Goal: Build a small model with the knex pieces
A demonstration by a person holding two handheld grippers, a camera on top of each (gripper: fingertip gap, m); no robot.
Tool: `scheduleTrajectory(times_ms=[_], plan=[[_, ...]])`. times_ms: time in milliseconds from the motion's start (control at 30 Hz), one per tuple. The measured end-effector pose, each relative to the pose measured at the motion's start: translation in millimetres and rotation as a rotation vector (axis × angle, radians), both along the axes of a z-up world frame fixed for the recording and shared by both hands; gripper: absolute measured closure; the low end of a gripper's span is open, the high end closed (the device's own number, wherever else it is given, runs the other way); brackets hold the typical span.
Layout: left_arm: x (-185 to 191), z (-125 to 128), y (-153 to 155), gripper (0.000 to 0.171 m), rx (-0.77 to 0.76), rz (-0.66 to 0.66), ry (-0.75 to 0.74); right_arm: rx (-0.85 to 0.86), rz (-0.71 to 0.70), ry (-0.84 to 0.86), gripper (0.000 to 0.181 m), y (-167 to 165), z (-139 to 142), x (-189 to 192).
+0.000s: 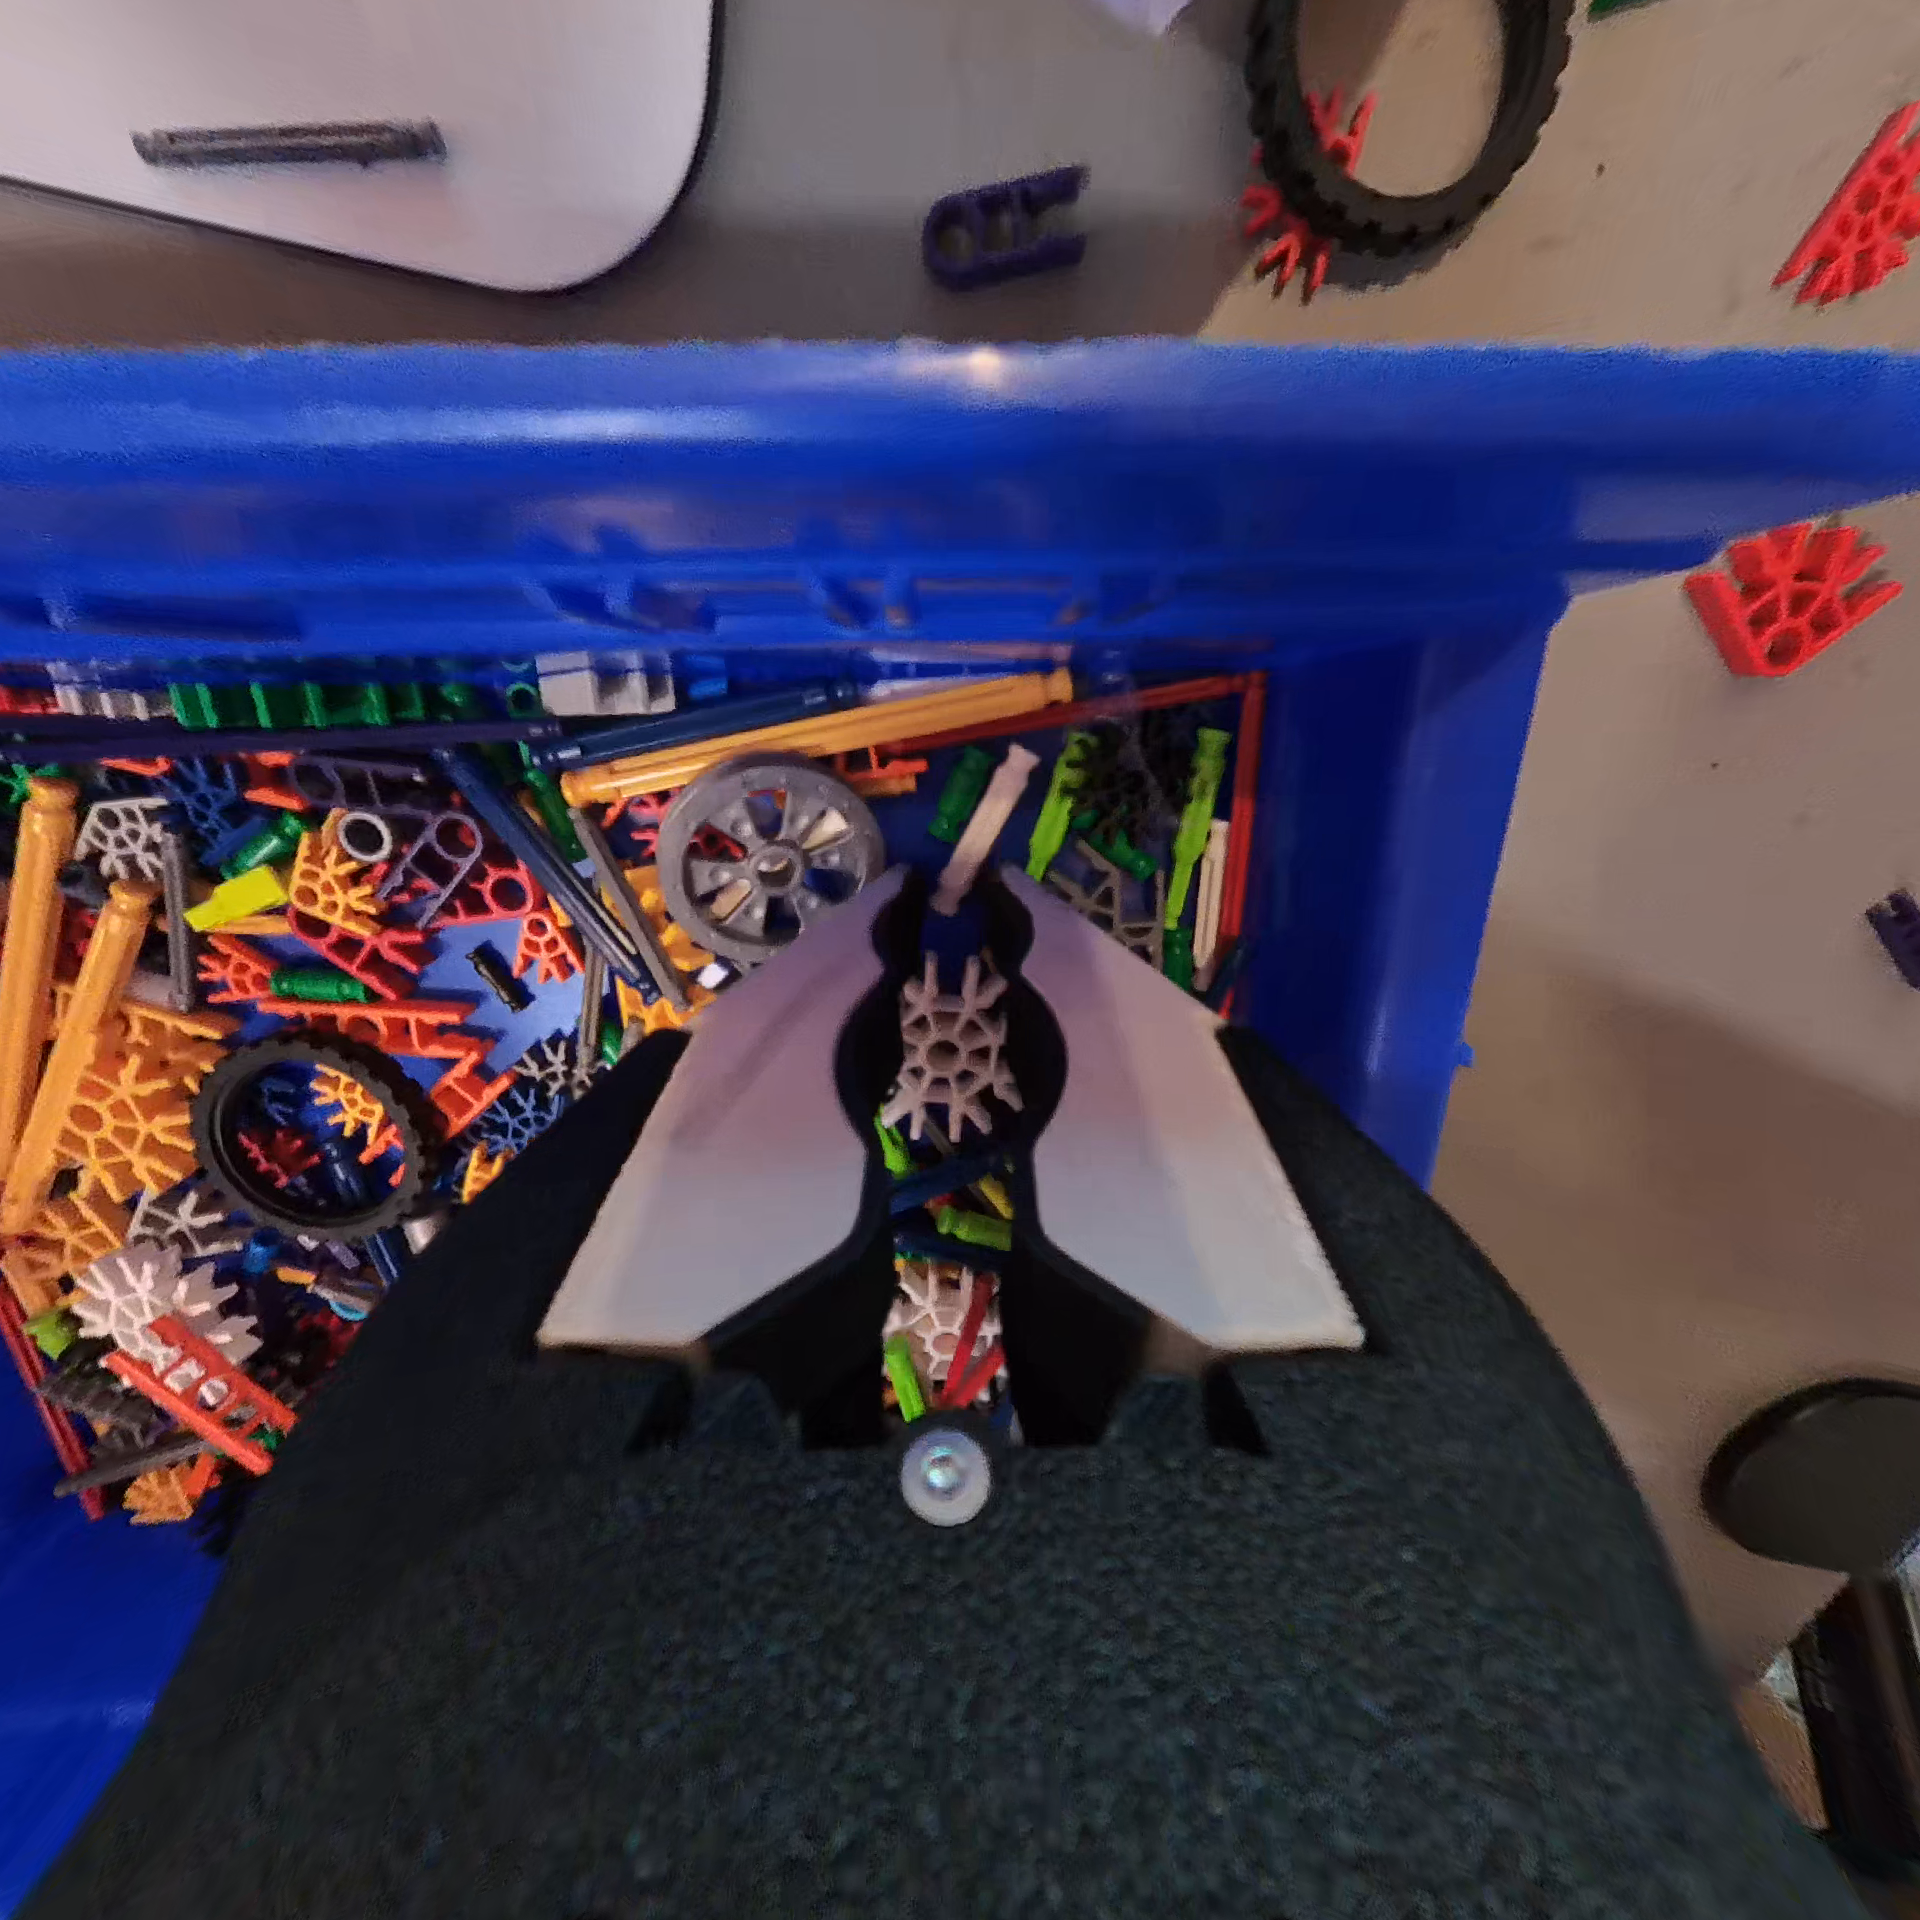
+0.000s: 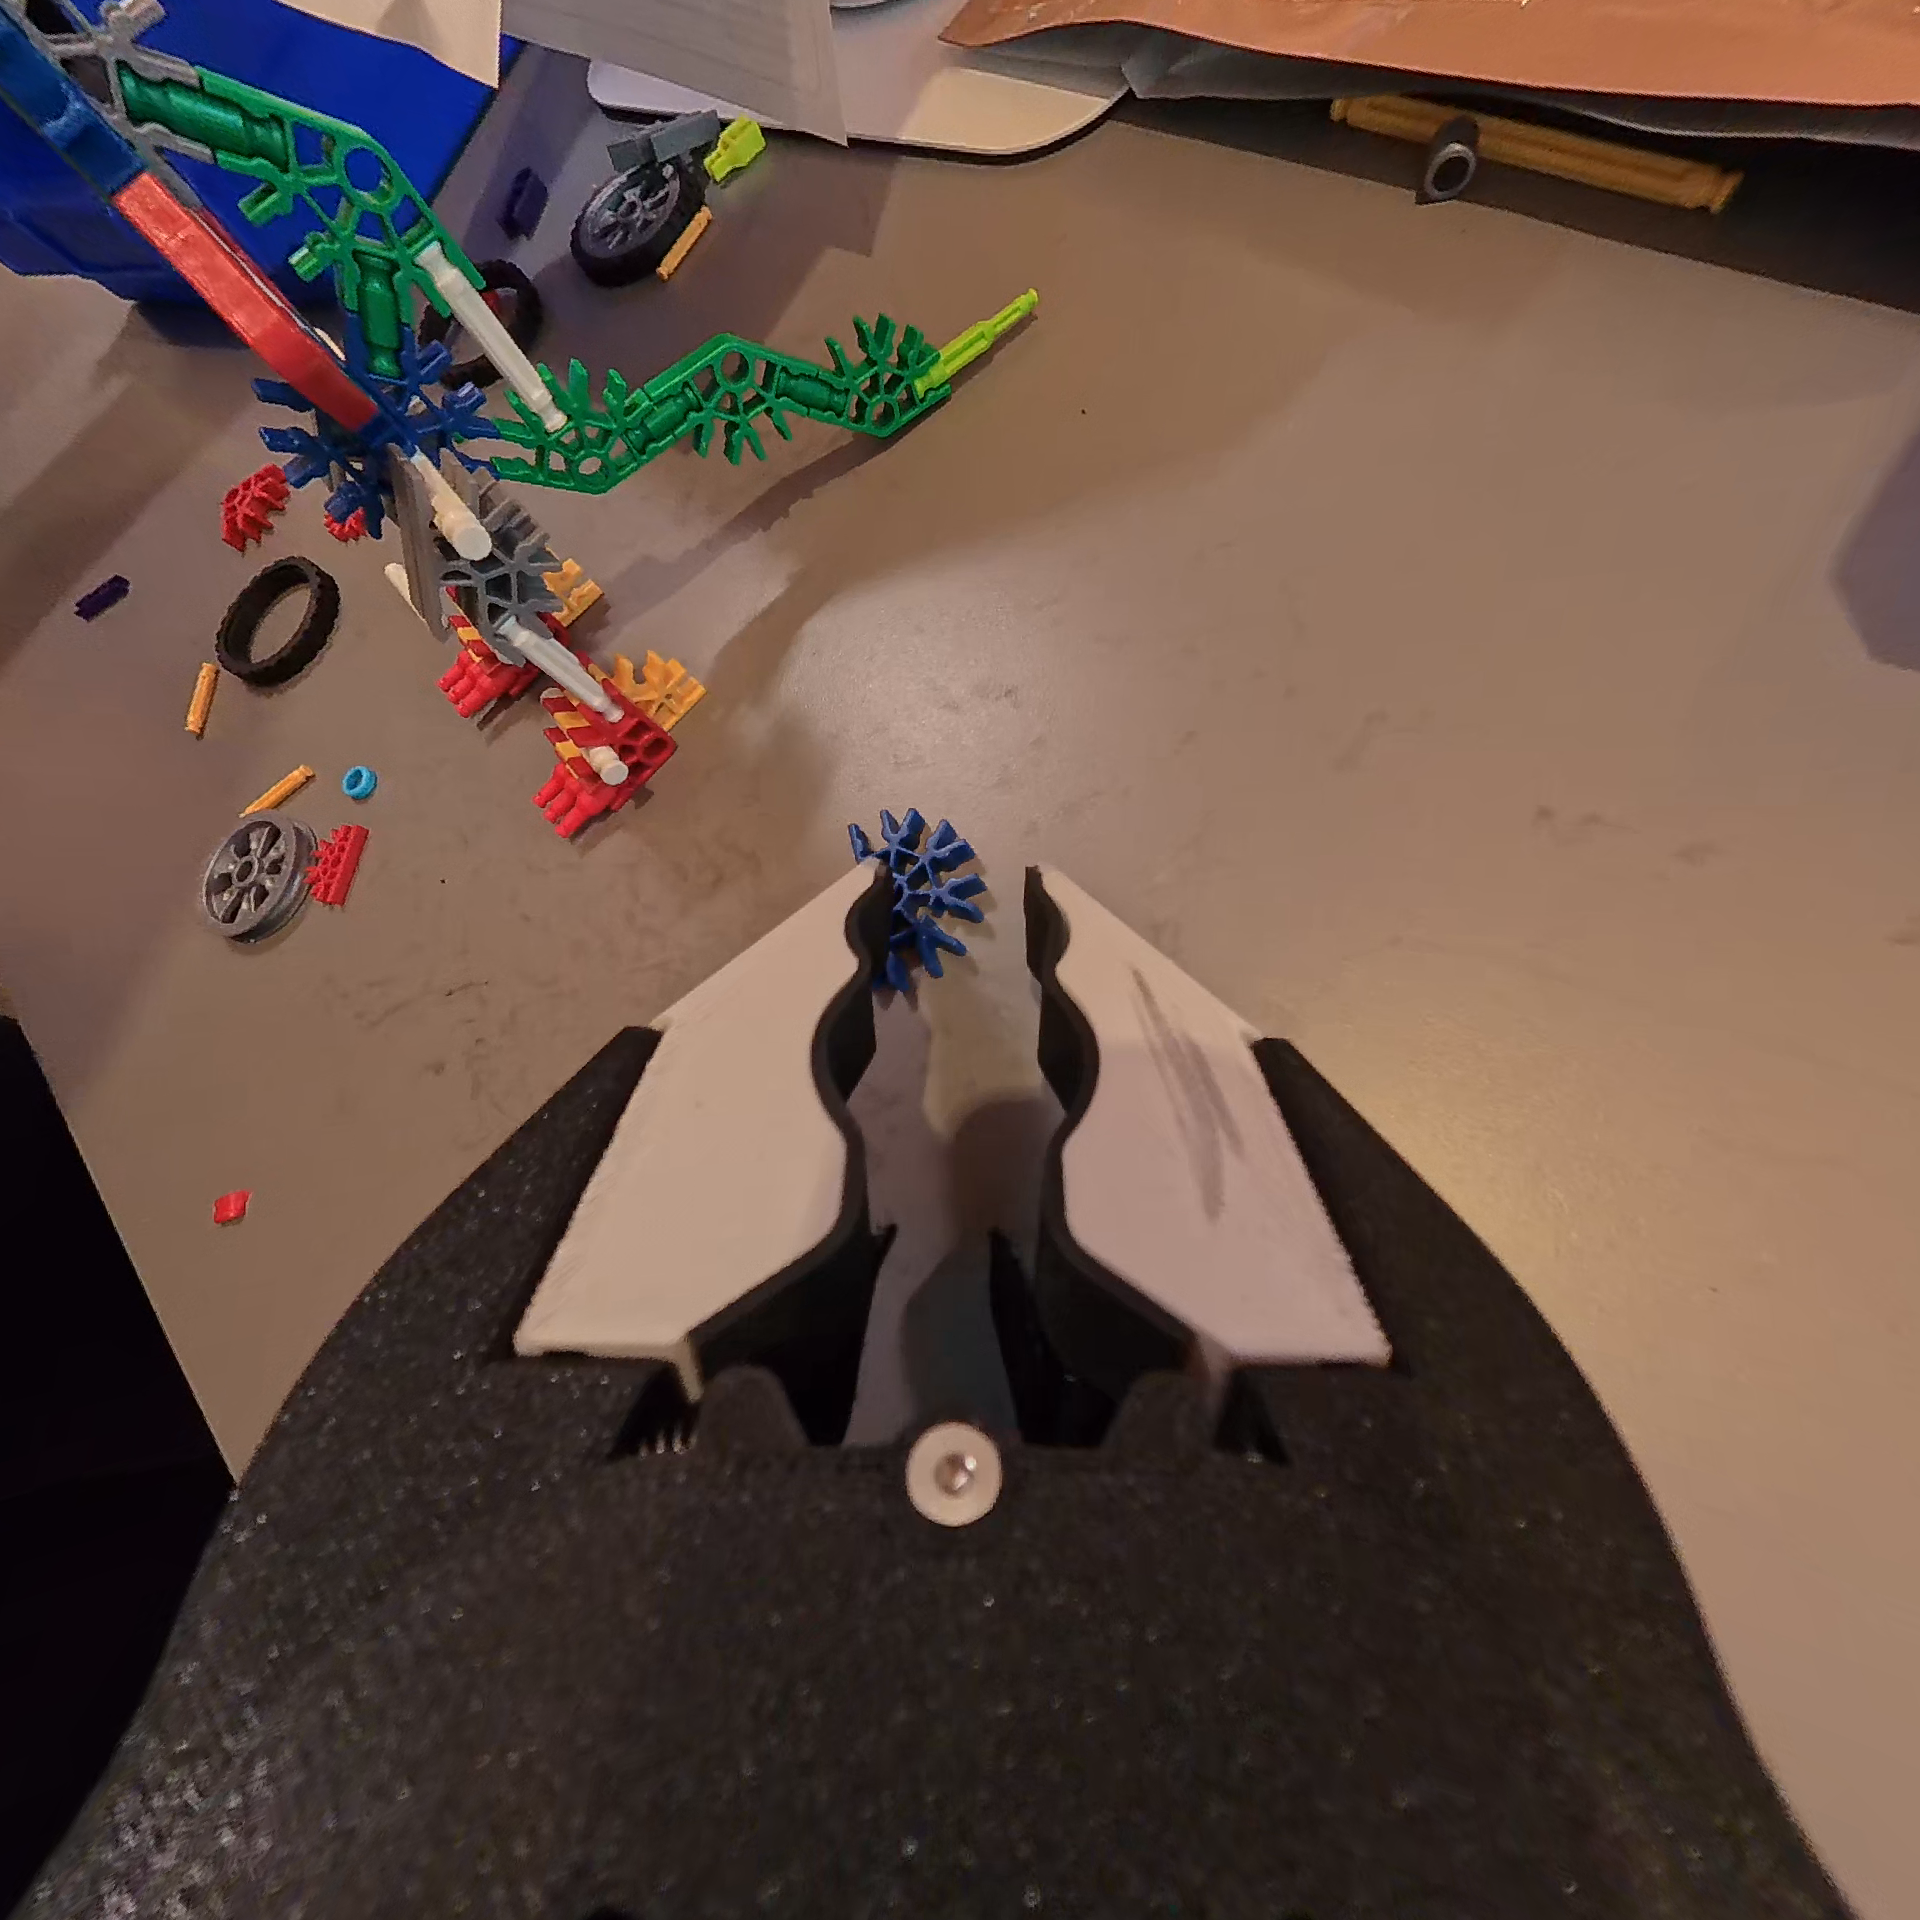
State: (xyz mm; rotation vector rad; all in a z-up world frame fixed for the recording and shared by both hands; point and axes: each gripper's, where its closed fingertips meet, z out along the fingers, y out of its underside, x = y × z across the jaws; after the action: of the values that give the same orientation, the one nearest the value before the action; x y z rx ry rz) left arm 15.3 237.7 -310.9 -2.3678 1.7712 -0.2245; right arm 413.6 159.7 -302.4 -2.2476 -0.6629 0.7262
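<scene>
My left gripper (image 1: 954,883) hangs over a blue bin (image 1: 935,468) full of mixed plastic building pieces. Its jaws are nearly together, and the end of a short white rod (image 1: 992,816) sits pinched between the tips. A grey wheel (image 1: 771,858) lies just left of the tips, and a grey snowflake connector (image 1: 951,1049) shows below between the jaws. My right gripper (image 2: 961,894) is open, low over the tan table (image 2: 1403,779). A blue snowflake connector (image 2: 920,894) rests against its left fingertip, apart from the right one.
A built model of green, blue, red and grey pieces (image 2: 468,436) stands at the left. Around it lie a loose tyre (image 2: 275,621), a grey wheel (image 2: 255,878) and small red connectors. Beyond the bin lie another tyre (image 1: 1403,114), red connectors (image 1: 1787,608) and a white board (image 1: 364,114). One gripper's finger ends stand about 40 cm off the other's.
</scene>
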Motion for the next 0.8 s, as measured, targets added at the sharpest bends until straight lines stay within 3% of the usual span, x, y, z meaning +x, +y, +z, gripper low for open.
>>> scheduleTrajectory(times_ms=[367, 600, 800], plan=[[-4, 6, -1, 0.167, 0.04, 0.045, -0.019, 0.003, -0.003, -0.001, 0.156, 0, 0, 0], [-2, 63, -7, 0.167, 0.157, 0.133, -0.115, 0.013, -0.004, -0.001, 0.156, 0, 1, 0], [31, 122, -39, 0.168, 0.223, 0.119, -0.228, 0.017, -0.002, 0.0, 0.156, 0, 1, 0]])
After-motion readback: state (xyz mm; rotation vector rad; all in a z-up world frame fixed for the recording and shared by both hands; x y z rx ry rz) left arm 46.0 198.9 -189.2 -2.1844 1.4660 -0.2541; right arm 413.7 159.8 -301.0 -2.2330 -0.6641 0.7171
